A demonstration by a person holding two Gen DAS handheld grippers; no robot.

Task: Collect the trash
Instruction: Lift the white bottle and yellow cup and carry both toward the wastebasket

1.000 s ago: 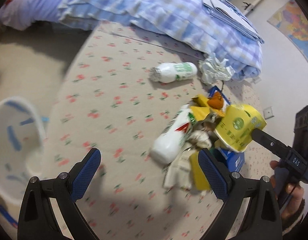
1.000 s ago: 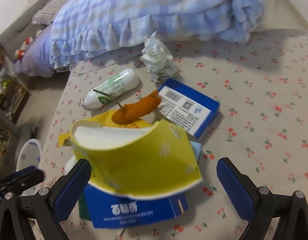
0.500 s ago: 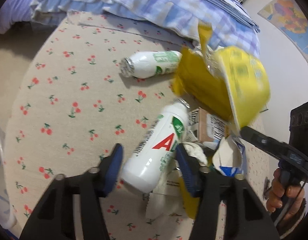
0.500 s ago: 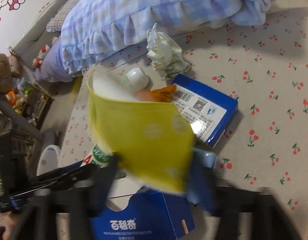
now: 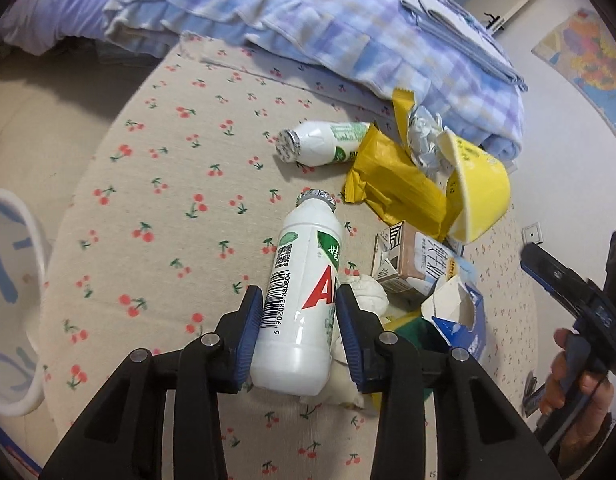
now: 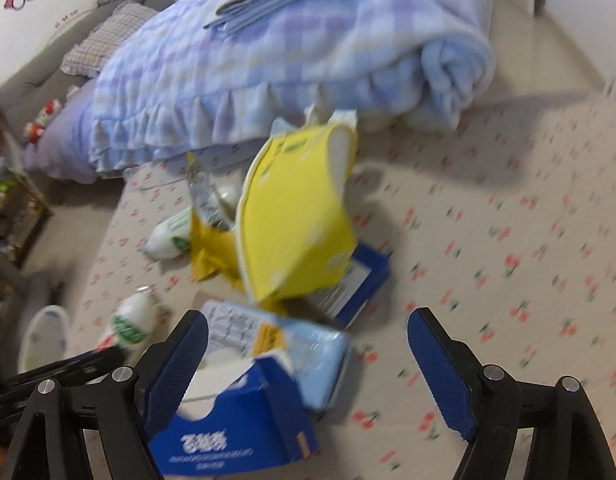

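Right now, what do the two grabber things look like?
Each hand-held gripper is black, with two angled arms joined by round silver bolts. The left hand-held gripper and the right hand-held gripper both have ridged dark-blue pads on their fingers. The left camera also shows the right tool's black and blue body and the bare hand on its handle.

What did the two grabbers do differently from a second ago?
The left gripper was open and back from the pile; it moved in and closed on the big white bottle. The right gripper closed on the yellow paper bowl, lifted it, then let go; its jaws stand wide open and the bowl lies tipped farther back by the blanket. The small white bottle and blue box stayed put.
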